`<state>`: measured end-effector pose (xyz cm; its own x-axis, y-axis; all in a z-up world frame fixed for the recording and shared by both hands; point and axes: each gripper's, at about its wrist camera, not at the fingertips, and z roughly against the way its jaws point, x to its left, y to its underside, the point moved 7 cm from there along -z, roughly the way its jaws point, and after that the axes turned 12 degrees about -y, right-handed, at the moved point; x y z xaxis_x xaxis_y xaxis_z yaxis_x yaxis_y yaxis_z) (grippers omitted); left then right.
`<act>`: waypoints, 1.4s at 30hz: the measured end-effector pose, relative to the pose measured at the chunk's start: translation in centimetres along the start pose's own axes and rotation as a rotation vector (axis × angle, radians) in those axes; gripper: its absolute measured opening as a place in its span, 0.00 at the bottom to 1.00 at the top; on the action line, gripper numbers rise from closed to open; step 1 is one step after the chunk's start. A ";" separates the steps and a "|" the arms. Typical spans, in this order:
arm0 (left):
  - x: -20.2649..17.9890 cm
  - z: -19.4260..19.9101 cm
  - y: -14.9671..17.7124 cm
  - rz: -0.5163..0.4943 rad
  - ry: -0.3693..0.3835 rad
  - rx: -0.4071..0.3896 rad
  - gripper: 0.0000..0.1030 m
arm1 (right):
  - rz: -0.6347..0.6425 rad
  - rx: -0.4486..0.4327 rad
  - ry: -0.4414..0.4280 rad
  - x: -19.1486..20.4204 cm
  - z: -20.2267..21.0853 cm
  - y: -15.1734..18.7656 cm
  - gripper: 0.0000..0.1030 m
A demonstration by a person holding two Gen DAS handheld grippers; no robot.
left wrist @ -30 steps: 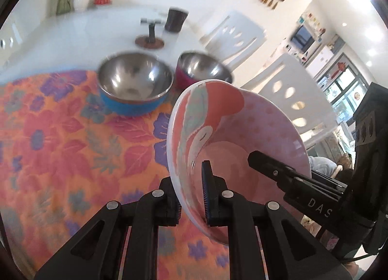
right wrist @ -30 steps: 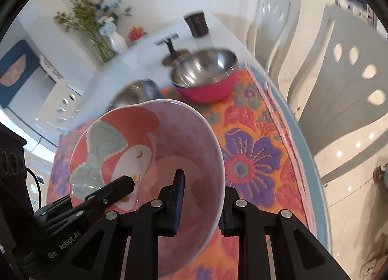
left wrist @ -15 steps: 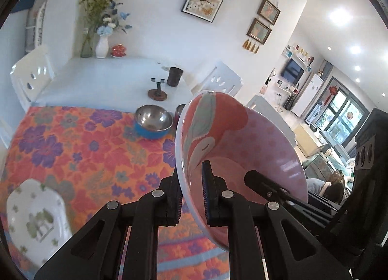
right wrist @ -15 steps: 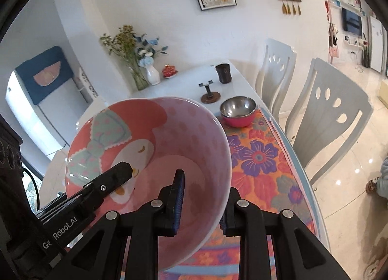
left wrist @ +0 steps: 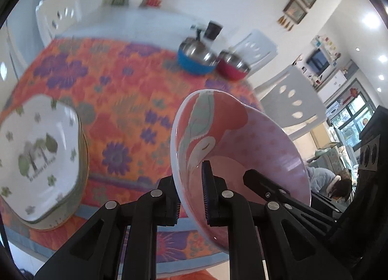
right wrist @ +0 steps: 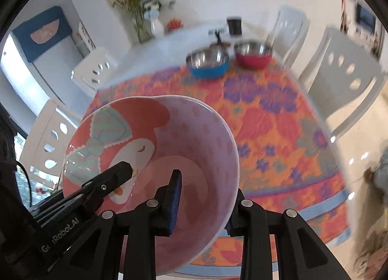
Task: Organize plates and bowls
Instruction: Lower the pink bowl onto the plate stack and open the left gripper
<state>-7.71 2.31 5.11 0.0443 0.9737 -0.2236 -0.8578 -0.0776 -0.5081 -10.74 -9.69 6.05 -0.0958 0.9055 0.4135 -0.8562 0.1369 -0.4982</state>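
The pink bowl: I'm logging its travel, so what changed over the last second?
The pink bowl was carried back from beside the blue steel bowl and red steel bowl, toward the table's near edge; the white plate came into view. Both tools, left tool and right tool, stay clamped on its rim.

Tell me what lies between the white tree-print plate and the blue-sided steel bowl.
Only bare floral tablecloth separates the white tree-print plate from the blue-sided steel bowl; the left wrist view shows it.

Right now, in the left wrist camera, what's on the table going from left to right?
White plates → pink bowl held above the table's edge by both grippers; further back, blue bowl → red bowl.
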 end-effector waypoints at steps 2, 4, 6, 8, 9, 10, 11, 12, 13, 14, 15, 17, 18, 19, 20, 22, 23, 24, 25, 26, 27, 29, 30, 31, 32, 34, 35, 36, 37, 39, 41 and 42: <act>0.3 -1.8 0.8 0.004 0.007 0.039 0.11 | -0.030 0.037 -0.015 -1.0 -1.8 1.0 0.28; 0.3 -2.9 1.5 -0.001 0.000 0.060 0.11 | -0.047 0.058 -0.017 -1.7 -3.0 1.7 0.28; 0.2 -4.0 1.8 -0.004 -0.003 0.082 0.11 | -0.054 0.083 -0.007 -2.6 -4.2 2.1 0.28; -0.1 -5.1 1.8 -0.008 0.001 0.098 0.11 | -0.065 0.096 0.000 -3.3 -4.9 2.4 0.28; -0.3 -5.4 1.8 -0.012 0.003 0.104 0.11 | -0.075 0.098 0.002 -3.8 -5.2 2.4 0.28; -0.6 -5.8 1.8 -0.020 0.009 0.110 0.11 | -0.082 0.101 0.005 -4.2 -5.4 2.3 0.28; -0.9 -6.3 1.8 -0.025 0.014 0.117 0.11 | -0.089 0.106 0.015 -4.8 -5.7 2.2 0.28; -1.3 -6.7 1.9 -0.025 0.018 0.125 0.11 | -0.094 0.109 0.023 -5.2 -5.9 2.1 0.28; -1.5 -6.9 1.9 -0.026 0.023 0.128 0.11 | -0.102 0.112 0.029 -5.7 -6.0 2.0 0.28; -1.8 -7.1 1.9 -0.028 0.028 0.130 0.11 | -0.109 0.112 0.033 -6.2 -6.1 1.8 0.28; -2.1 -7.4 2.0 -0.032 0.034 0.135 0.11 | -0.115 0.109 0.040 -6.6 -6.1 1.7 0.28; -2.6 -8.4 2.5 -0.048 0.032 0.166 0.11 | -0.130 0.112 0.052 -7.4 -6.1 1.4 0.28; -2.5 -8.7 2.7 -0.056 0.019 0.179 0.12 | -0.137 0.122 0.053 -7.8 -6.2 1.5 0.28; -2.3 -8.8 2.8 -0.066 -0.002 0.182 0.12 | -0.146 0.141 0.045 -8.2 -6.4 1.6 0.28; -2.0 -8.6 2.8 -0.076 -0.008 0.178 0.13 | -0.148 0.153 0.038 -8.4 -6.5 1.7 0.28; -1.5 -7.4 2.5 -0.085 0.010 0.165 0.15 | -0.155 0.162 0.036 -8.9 -5.9 2.1 0.28; -1.2 -6.8 2.4 -0.088 0.012 0.162 0.16 | -0.159 0.163 0.031 -9.0 -5.5 2.2 0.29; -0.8 -6.1 2.1 -0.092 0.019 0.161 0.20 | -0.165 0.165 0.023 -9.2 -4.9 2.3 0.30; -0.4 -5.4 1.9 -0.094 0.027 0.162 0.24 | -0.171 0.171 0.017 -9.4 -4.4 2.4 0.31; 0.1 -4.3 1.6 -0.089 0.032 0.157 0.24 | -0.176 0.173 0.017 -9.6 -3.7 2.5 0.31; 0.5 -3.5 1.2 -0.085 0.032 0.148 0.24 | -0.179 0.168 0.019 -9.8 -2.7 2.4 0.32; 1.0 -1.1 -0.2 -0.072 0.040 0.099 0.24 | -0.188 0.149 0.010 -10.0 -0.7 1.9 0.32; 1.1 0.2 -1.0 -0.066 0.049 0.068 0.24 | -0.201 0.139 -0.003 -10.2 0.1 1.7 0.32; 1.1 1.7 -2.1 -0.062 0.059 0.034 0.24 | -0.222 0.122 -0.020 -10.3 1.0 1.2 0.32; 1.0 3.2 -3.4 -0.061 0.068 -0.005 0.24 | -0.244 0.094 -0.038 -10.3 2.1 0.4 0.32; 0.5 5.8 -5.9 -0.064 0.083 -0.074 0.29 | -0.255 0.032 -0.059 -9.9 4.3 -1.6 0.33; 0.2 6.8 -7.2 -0.065 0.090 -0.102 0.31 | -0.242 0.000 -0.063 -9.4 5.4 -2.9 0.34; 0.1 7.8 -8.4 -0.064 0.096 -0.126 0.40 | -0.220 -0.033 -0.063 -8.8 6.6 -4.4 0.37; 0.0 8.6 -9.8 -0.057 0.095 -0.153 0.60 | -0.201 -0.064 -0.064 -8.1 7.6 -5.6 0.48; 0.1 9.8 -12.7 -0.029 0.066 -0.224 0.80 | -0.154 -0.166 -0.087 -6.2 9.9 -8.8 0.68; 0.1 10.0 -15.4 -0.031 0.044 -0.269 0.80 | -0.102 -0.273 -0.116 -4.5 11.7 -11.7 0.79; 0.0 9.6 -16.4 -0.032 0.042 -0.270 0.80 | -0.084 -0.298 -0.118 -3.9 11.9 -12.6 0.79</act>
<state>1.42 5.62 21.44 0.0953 0.9673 -0.2350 -0.6880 -0.1066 -0.7178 -5.61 -19.74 19.77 -0.1043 0.8359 0.5389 -0.6792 0.3359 -0.6525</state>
